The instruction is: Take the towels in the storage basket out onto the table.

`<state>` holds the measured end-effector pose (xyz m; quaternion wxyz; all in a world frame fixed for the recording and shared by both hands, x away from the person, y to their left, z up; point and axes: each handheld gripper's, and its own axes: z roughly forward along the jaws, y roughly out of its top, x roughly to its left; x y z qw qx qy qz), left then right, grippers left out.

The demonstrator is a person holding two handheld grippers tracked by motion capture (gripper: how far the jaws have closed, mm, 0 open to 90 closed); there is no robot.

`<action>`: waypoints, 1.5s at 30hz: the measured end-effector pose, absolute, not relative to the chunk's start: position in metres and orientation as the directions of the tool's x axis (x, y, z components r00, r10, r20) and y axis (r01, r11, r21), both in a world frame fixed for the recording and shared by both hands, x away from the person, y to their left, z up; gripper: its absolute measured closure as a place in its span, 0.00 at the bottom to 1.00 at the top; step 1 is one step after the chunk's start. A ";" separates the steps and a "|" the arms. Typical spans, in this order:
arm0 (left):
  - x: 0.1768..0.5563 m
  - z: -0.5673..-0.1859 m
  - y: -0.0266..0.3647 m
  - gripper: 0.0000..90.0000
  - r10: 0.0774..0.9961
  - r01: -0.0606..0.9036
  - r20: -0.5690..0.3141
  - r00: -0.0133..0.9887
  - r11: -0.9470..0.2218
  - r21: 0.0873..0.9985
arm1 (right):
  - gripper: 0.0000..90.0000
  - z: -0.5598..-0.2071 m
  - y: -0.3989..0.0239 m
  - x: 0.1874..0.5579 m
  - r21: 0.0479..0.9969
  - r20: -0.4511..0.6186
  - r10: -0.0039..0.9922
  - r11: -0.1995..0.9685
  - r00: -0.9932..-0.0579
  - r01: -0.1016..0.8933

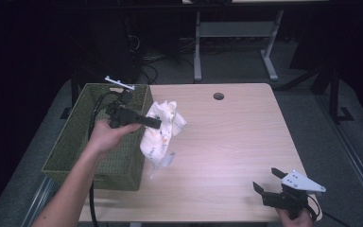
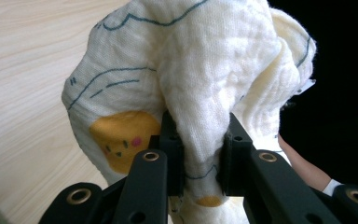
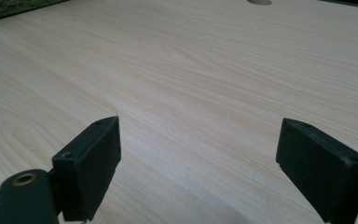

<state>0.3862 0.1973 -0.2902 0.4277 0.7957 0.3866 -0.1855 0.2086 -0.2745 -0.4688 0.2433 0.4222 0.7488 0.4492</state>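
Note:
A cream cloth (image 1: pixel 163 130) with yellow and blue prints hangs bunched in the air beside the green basket's right wall, its lower end near the tabletop. My left gripper (image 1: pixel 158 124) is shut on it. In the left gripper view both black pads (image 2: pixel 175 154) pinch a fold of the cloth (image 2: pixel 191 70). My right gripper (image 1: pixel 269 182) rests at the near right corner of the table, open, with nothing between its jaws. In the right gripper view the two pads (image 3: pixel 91 163) stand wide apart over bare wood.
A woven green basket (image 1: pixel 75 146) stands at the table's left edge. The light wooden table (image 1: pixel 231 142) has a round cable hole (image 1: pixel 219 96) near its far edge. A desk frame and cables stand on the dark floor beyond.

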 end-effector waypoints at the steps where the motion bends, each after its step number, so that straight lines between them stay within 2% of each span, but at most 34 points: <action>1: 0.387 -0.292 0.193 0.83 0.456 0.773 -0.625 0.633 -0.341 0.534 | 0.15 -0.469 -0.274 0.208 0.878 0.017 0.851 0.238 -0.525 0.414; 15: 0.393 -0.322 0.130 0.83 0.429 0.775 -0.646 0.632 -0.373 0.511 | 0.15 -0.468 -0.275 0.208 0.881 0.017 0.851 0.235 -0.525 0.410; 23: 0.402 -0.348 0.104 0.83 0.483 0.800 -0.638 0.600 -0.330 0.502 | 0.15 -0.467 -0.277 0.207 0.885 0.029 0.851 0.222 -0.524 0.410; 29: 0.405 -0.369 0.087 0.83 0.559 0.811 -0.594 0.578 -0.313 0.494 | 0.15 -0.466 -0.278 0.208 0.886 0.033 0.851 0.218 -0.524 0.410; 34: 0.403 -0.380 0.073 0.83 0.616 0.792 -0.514 0.597 -0.349 0.501 | 0.15 -0.465 -0.278 0.207 0.888 0.033 0.852 0.215 -0.523 0.406; 45: 0.400 -0.403 0.044 0.82 0.670 0.765 -0.417 0.614 -0.378 0.521 | 0.15 -0.465 -0.277 0.207 0.889 0.026 0.850 0.221 -0.526 0.402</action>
